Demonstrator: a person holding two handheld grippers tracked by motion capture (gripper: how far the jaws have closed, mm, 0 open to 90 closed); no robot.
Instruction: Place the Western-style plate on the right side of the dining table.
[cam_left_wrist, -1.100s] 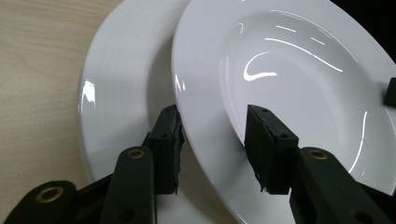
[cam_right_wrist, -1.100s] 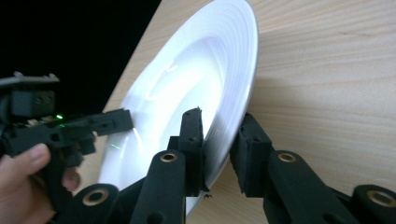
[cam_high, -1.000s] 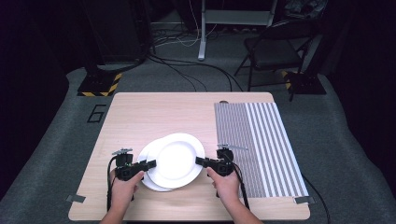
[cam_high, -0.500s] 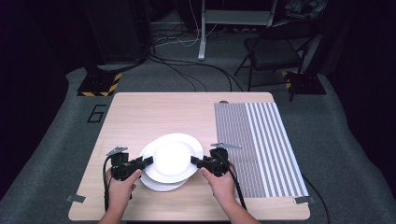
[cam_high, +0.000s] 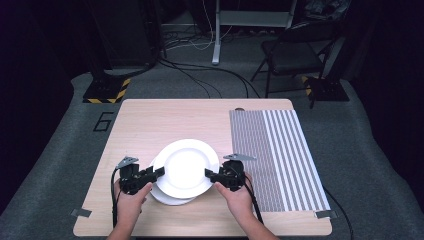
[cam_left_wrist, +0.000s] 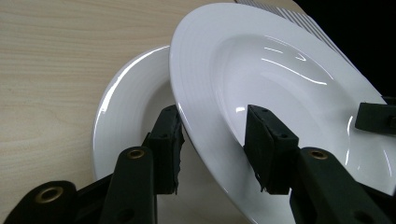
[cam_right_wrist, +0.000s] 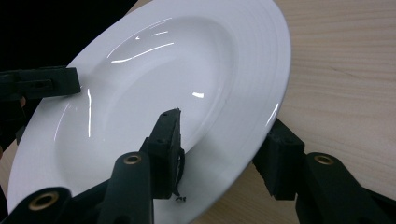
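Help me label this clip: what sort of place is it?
Probably a lab or studio set up for recording: a wooden table on grey carpet, cables across the floor, hazard-striped equipment bases, a folding chair behind.

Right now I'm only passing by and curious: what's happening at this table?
A person works two hand-held grippers on two white plates. The left gripper and right gripper straddle opposite rims of the top plate, sitting off-centre on the lower plate. The right jaws have just been opening, rim between them.

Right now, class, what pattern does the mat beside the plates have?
Grey and white stripes on the mat, clearest in the high view.
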